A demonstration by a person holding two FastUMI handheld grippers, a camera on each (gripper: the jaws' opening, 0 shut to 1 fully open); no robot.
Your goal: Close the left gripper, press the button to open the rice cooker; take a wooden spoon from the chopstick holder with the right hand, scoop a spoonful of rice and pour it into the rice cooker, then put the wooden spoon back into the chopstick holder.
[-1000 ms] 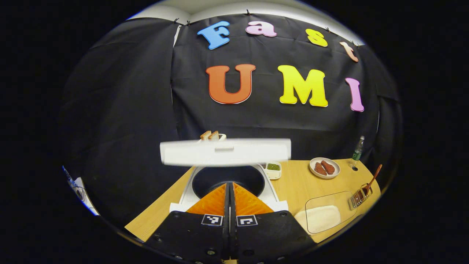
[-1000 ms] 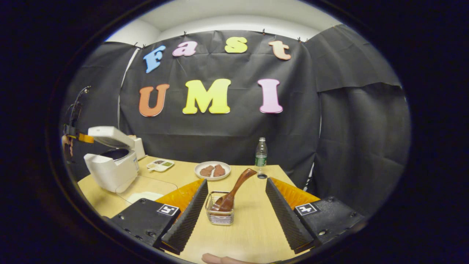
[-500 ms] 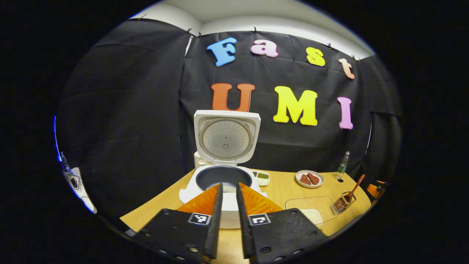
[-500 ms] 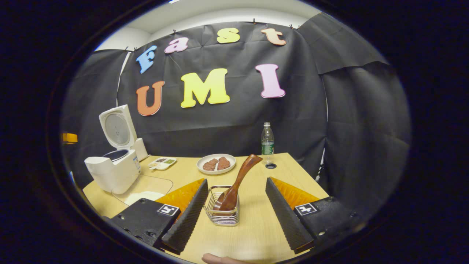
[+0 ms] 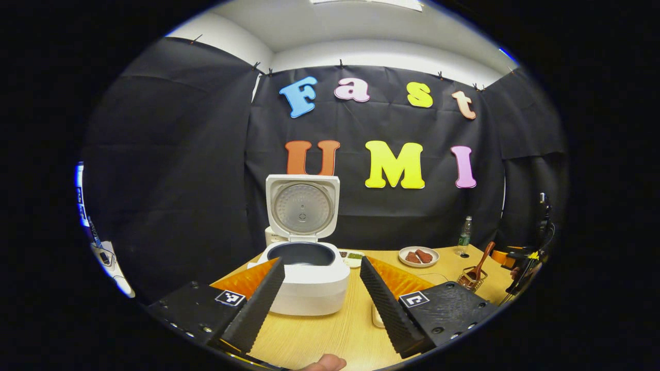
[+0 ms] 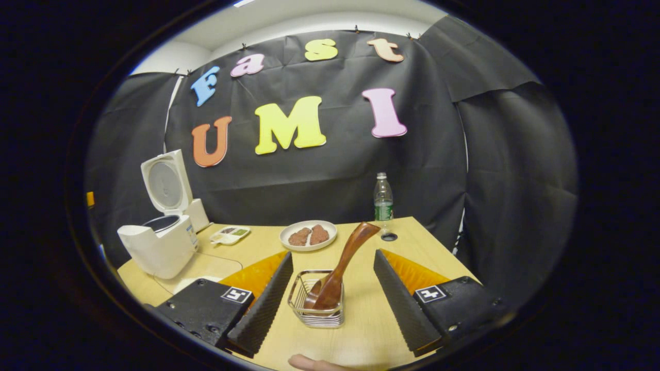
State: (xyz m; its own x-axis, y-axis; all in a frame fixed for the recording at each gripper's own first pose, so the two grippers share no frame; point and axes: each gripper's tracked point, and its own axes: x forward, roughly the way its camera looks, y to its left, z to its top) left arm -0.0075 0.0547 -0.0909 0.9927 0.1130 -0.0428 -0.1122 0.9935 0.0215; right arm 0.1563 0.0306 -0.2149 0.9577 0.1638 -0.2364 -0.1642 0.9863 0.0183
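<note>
Wooden and dark, the spoon [image 6: 343, 265] stood in the wire chopstick holder [image 6: 315, 305] on the desk [image 6: 361, 330], bowl down inside the basket and handle rising up and away toward the right, so its long axis ran at a lean rather than upright, the handle tip pointing roughly toward the water bottle [image 6: 382, 198] at the back. The right gripper [image 6: 332, 299] had its fingers spread wide, one on each side of the holder and touching neither it nor the spoon. The left gripper [image 5: 319, 301] also had its fingers apart, framing the white rice cooker [image 5: 304, 273], whose lid [image 5: 302, 207] stood fully up with the dark inner pot exposed. From where I stood, the likeliest trouble was in the grab: the holder looked light, and a squeeze placed too low could catch the wire rim along with the spoon and drag or tip the basket. Because the handle leaned, fingers closing square to the desk might pinch it off-centre and let it swivel or slip. I also judged that the tray of rice [image 6: 198, 275] lay close to the cooker, so a hurried carry could spill grains on the desk. The plate of food [image 6: 308, 235] sat just behind the holder, near enough to be clipped on the lift.
</note>
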